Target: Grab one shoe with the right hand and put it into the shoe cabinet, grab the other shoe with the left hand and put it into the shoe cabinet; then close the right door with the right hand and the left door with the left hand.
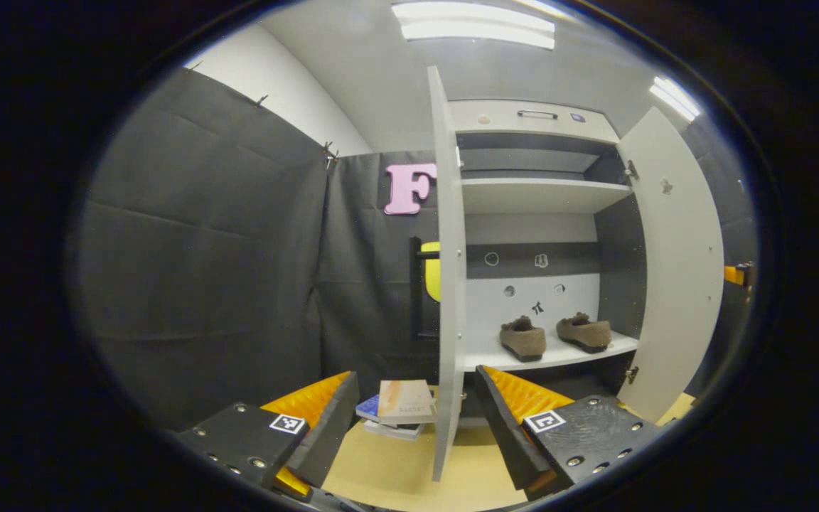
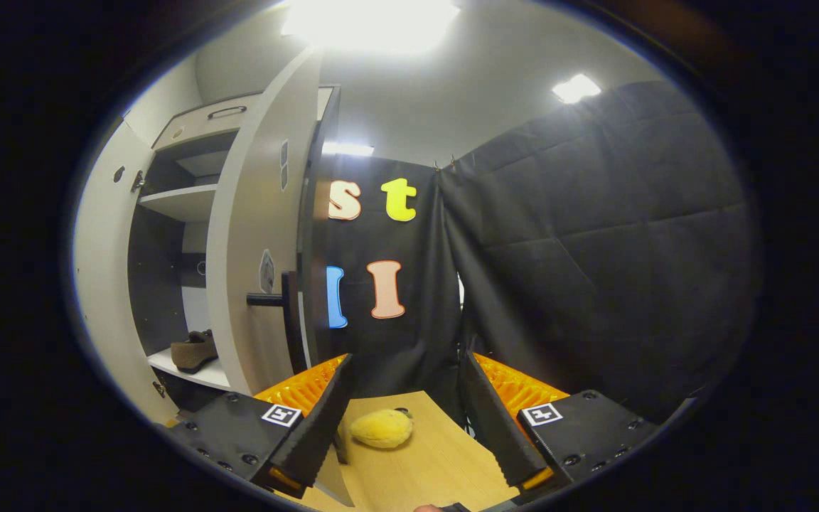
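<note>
Two brown shoes (image 1: 523, 338) (image 1: 584, 332) stand side by side on the lower shelf of the white shoe cabinet (image 1: 537, 192). Both doors are swung open: the left door (image 1: 449, 270) is edge-on to me, the right door (image 1: 674, 263) stands wide. My left gripper (image 1: 415, 377) is open and holds nothing; it is in front of the left door's edge, some way off. In the right gripper view, one shoe (image 2: 193, 351) shows inside the cabinet, past the right door (image 2: 249, 242) and its dark handle (image 2: 287, 313). My right gripper (image 2: 405, 359) is open and holds nothing, to the right of that door.
A small stack of books (image 1: 399, 410) lies on the wooden surface (image 1: 381, 469) left of the cabinet's foot. A yellow soft lump (image 2: 382, 428) lies on the wood between my right gripper's fingers. Black cloth walls close in on both sides.
</note>
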A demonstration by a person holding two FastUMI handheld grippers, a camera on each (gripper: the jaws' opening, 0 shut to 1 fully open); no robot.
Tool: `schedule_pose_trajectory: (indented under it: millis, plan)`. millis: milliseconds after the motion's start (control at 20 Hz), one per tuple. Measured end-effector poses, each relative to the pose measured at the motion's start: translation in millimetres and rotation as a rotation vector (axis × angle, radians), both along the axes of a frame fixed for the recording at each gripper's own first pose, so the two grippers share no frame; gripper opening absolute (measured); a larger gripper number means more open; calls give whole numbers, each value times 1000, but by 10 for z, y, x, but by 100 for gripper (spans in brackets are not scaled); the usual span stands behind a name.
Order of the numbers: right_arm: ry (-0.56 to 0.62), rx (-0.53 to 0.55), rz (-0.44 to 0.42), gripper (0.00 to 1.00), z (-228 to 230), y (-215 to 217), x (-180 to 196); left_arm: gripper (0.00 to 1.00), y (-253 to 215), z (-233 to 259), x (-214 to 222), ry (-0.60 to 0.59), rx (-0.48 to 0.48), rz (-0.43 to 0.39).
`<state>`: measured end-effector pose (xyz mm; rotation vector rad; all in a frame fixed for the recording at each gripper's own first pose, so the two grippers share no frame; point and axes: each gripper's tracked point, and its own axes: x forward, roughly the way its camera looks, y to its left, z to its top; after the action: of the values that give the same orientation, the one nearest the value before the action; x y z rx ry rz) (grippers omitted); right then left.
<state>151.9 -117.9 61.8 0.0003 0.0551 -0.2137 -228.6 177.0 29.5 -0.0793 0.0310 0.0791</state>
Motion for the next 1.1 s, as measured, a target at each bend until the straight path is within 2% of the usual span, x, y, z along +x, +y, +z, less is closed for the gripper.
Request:
schedule_pose_trajectory:
  millis: [150, 200, 250, 350, 500, 550, 600, 700, 750, 800, 850, 900, 1000, 1050, 1100]
  plan:
    - [6, -19, -35, 96, -12, 66, 33, 95, 222, 11, 41, -5, 6, 21]
    - [6, -22, -48, 95, -7, 63, 62, 98, 303, 8, 44, -7, 7, 24]
    - [8, -21, -58, 92, 1, 75, 38, 96, 360, 1, 68, -7, 4, 26]
    - [12, -27, -66, 92, 10, 115, 34, 95, 437, -26, 131, -6, -2, 22]
    - [13, -96, -97, 91, 43, 147, -14, 95, 567, -86, 225, -1, -7, 12]
    - [14, -105, -110, 95, 53, 139, -33, 95, 595, -97, 258, 0, -9, 9]
    - [17, -96, -117, 91, 60, 154, -34, 95, 606, -115, 296, -1, -11, 4]
    - [21, -53, -113, 92, 42, 247, -22, 95, 646, -152, 362, -1, -16, -2]
    - [21, -49, -112, 88, 34, 252, -35, 95, 662, -161, 390, -1, -21, -5]
    - [21, -53, -117, 94, 40, 276, -62, 97, 659, -182, 404, 0, -26, -9]
    - [22, -63, -120, 87, 33, 293, -68, 98, 670, -202, 427, 0, -31, -13]
    - [22, -69, -118, 88, 41, 328, -77, 95, 670, -219, 437, 0, -36, -17]
    - [21, -68, -94, 88, 56, 467, -94, 95, 688, -250, 485, 0, -39, -24]
    - [19, -67, -78, 93, 60, 546, -92, 95, 702, -259, 501, 2, -40, -27]
    - [16, -69, -67, 93, 62, 620, -87, 95, 707, -271, 510, 4, -41, -31]
